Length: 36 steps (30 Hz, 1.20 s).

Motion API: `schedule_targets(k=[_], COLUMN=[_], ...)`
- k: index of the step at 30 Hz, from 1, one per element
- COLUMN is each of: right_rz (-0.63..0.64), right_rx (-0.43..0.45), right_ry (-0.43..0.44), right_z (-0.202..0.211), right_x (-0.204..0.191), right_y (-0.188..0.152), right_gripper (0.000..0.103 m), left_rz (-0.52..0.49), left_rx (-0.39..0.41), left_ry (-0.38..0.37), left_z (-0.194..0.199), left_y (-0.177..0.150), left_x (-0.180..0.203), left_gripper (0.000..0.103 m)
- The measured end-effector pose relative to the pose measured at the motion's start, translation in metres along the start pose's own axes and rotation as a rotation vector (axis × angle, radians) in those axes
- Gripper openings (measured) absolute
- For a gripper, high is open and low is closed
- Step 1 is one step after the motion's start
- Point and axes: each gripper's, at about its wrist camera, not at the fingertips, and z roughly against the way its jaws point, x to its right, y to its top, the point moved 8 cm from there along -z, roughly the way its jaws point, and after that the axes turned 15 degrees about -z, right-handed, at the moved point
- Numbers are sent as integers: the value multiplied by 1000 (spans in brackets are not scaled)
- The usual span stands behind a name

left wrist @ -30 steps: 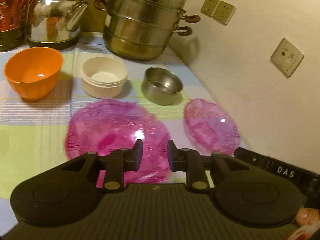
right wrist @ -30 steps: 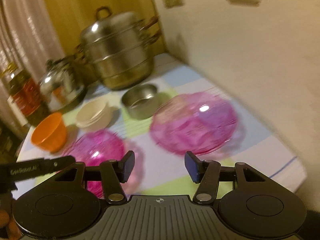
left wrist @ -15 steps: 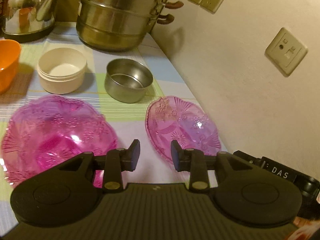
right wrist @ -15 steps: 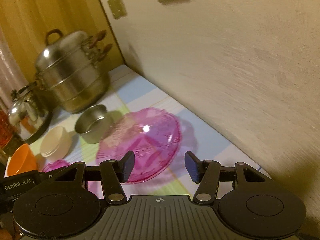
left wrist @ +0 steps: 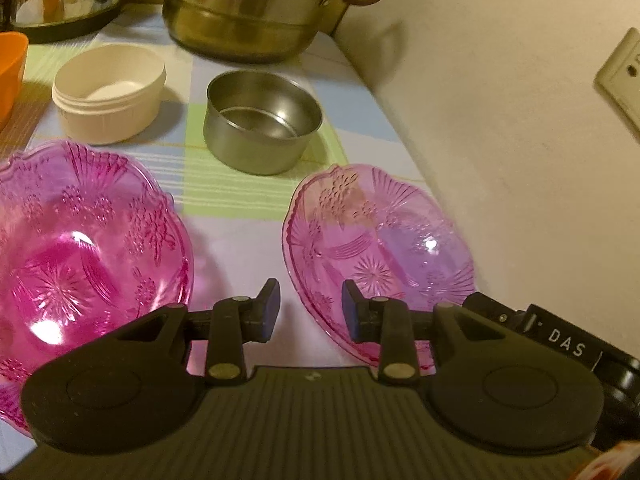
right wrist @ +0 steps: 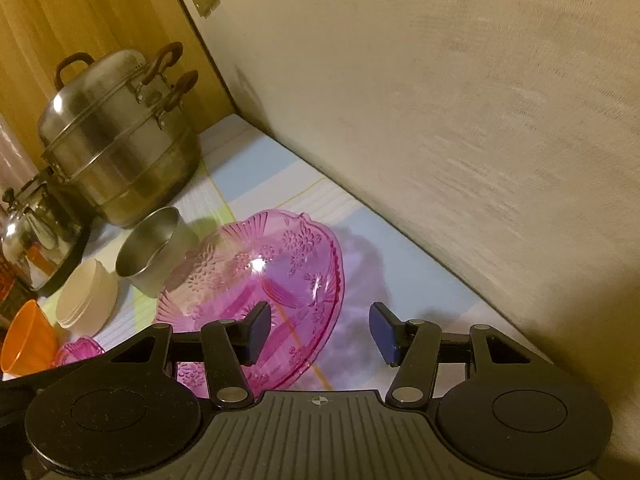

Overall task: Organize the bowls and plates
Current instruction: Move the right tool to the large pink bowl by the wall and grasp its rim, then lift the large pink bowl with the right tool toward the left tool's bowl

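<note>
two pink plates, both grippers empty

the left gripper (left wrist: 311, 303) hangs spread between the big plate (left wrist: 80, 256) and the small plate (left wrist: 376, 248) by the wall. the right gripper (right wrist: 320, 332) is spread wide over the small plate's near rim, gripping nothing. steel bowl (left wrist: 262, 120), cream bowl (left wrist: 108, 88) and orange bowl (right wrist: 24, 338) sit behind.

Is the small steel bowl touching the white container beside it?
Apart. The left wrist view shows a strip of tablecloth between the steel bowl and the white container.
</note>
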Motion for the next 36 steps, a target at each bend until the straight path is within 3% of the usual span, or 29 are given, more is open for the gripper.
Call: schedule_targets(k=[11, 14, 22, 27, 36], right_rz=[-18, -19, -27, -23, -10], right_rx=[-42, -58, -74, -79, -69], right_ry=[-16, -25, -30, -29, -36], right_z=[-33, -38, -43, -44, -43], right_x=[3, 6, 6, 5, 3], right_y=[5, 3, 1, -1, 0], right_gripper=[54, 39, 30, 16, 12], left_rz=[28, 27, 37, 30, 27], left_rx=[-14, -14, -11, -16, -10], left_ry=[20, 29, 36, 28, 28], left_z=[-20, -23, -23, -25, -27], left_y=[0, 0, -2, -2, -3], left_x=[5, 4, -1, -1, 0], left_gripper=[27, 23, 15, 12, 12])
